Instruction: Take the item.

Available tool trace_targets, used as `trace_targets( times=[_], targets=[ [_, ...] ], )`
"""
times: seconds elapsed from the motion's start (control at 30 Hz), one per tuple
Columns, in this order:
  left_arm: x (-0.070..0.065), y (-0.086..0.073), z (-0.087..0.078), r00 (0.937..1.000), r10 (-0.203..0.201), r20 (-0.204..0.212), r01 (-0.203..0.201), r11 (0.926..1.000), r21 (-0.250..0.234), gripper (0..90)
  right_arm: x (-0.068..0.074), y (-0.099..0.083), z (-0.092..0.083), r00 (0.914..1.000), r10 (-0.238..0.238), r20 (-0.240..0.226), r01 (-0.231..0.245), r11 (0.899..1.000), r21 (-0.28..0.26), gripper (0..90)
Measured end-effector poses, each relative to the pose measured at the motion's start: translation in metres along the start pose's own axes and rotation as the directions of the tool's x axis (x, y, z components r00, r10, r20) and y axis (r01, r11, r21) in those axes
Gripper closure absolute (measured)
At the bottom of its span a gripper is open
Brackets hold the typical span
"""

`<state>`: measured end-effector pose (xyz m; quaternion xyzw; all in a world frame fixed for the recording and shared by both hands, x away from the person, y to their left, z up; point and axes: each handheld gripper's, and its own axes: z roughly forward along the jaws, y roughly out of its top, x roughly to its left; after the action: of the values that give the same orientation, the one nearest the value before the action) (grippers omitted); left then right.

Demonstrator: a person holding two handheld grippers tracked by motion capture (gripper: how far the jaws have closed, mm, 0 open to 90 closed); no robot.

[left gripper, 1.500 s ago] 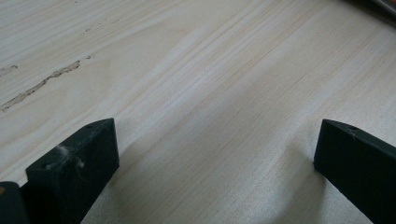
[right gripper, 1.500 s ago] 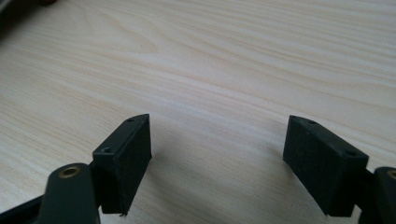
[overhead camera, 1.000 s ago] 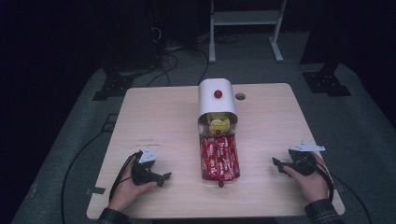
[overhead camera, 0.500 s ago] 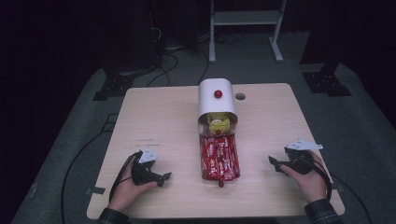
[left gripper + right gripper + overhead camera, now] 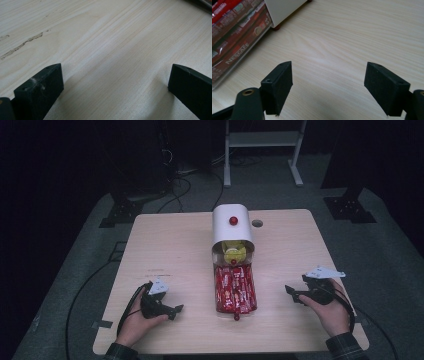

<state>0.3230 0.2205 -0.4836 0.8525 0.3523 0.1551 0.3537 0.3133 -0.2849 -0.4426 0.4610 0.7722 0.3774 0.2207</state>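
The left gripper (image 5: 172,310) rests low on the desk (image 5: 170,250) in the person's left hand (image 5: 135,327), near the desk's near edge. Its jaws stand wide apart with nothing between them but bare wood, as the left gripper view shows.

To the right of it, well apart, lies a clear drawer (image 5: 235,290) pulled out from a white box (image 5: 231,227) with a rounded top and a red knob (image 5: 233,220). The drawer is packed with red sachets (image 5: 234,287) laid lengthwise, and a yellow thing (image 5: 232,254), too small to make out, sits inside the box's open mouth.

Farther right, the right gripper (image 5: 292,292) is held in the right hand (image 5: 327,307), pointing toward the drawer and well short of it. Its jaws are spread wide and hold nothing. In the right gripper view the drawer (image 5: 234,37) with its sachets lies ahead and to the left of the jaws, beside the corner of the white box (image 5: 284,8) and one of its small red feet (image 5: 276,27).
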Motion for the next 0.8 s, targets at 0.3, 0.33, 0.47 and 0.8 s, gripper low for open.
trace_targets(
  times=[0.3, 0.33, 0.47, 0.8],
  targets=[
    [0.000, 0.000, 0.000, 1.0000, 0.002, -0.001, -0.002, 1.0000, 0.001, 0.0, 0.001, 0.008, -0.006, 1.0000, -0.002, -0.009, 0.002, 1.000, -0.017, 21.2],
    [0.000, 0.000, 0.000, 1.0000, 0.003, -0.001, -0.003, 1.0000, 0.001, 0.0, 0.002, 0.009, -0.007, 0.9999, -0.005, -0.011, 0.005, 1.000, -0.020, 21.1],
    [0.000, 0.000, 0.000, 1.0000, 0.001, 0.000, -0.001, 1.0000, 0.000, 0.0, 0.004, 0.013, -0.008, 0.9998, -0.012, -0.015, 0.011, 1.000, -0.026, 20.8],
    [0.000, 0.000, 0.000, 1.0000, 0.002, 0.000, -0.002, 1.0000, 0.003, 0.0, 0.009, 0.020, -0.010, 0.9992, -0.024, -0.032, 0.023, 0.999, -0.039, 20.9]
  ],
)
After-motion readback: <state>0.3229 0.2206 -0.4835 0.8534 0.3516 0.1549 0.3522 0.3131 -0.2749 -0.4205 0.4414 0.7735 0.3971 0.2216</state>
